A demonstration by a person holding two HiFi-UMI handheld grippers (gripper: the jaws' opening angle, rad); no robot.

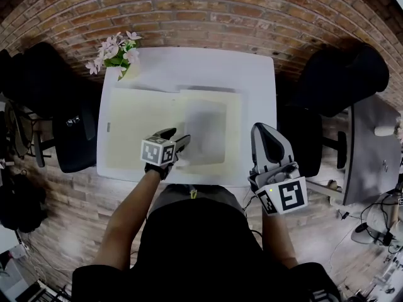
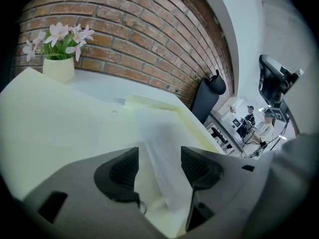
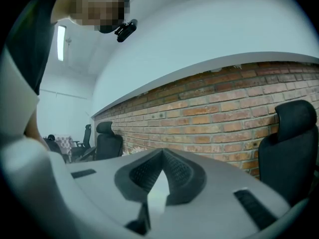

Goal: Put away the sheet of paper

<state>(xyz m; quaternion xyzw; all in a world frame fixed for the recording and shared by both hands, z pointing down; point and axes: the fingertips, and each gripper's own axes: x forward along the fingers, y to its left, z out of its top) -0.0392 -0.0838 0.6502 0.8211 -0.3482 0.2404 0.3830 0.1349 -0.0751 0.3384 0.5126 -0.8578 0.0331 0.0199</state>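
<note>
Thin white sheet of paper (image 2: 159, 133) lies on the cream folder (image 2: 60, 118), near edge btwn the spread fingers of the left gripper (image 2: 158, 156), right gripper (image 3: 162, 156) fingers pressed together on nothing, well off; careless pinch could crease it.

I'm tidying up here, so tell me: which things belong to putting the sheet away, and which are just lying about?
Belong to the job: sheet of paper; open pale folder beneath it; left tongs, open around the sheet's near edge.
Just lying about: potted flowers; black office chairs; right tongs, shut, empty, held aside.
</note>
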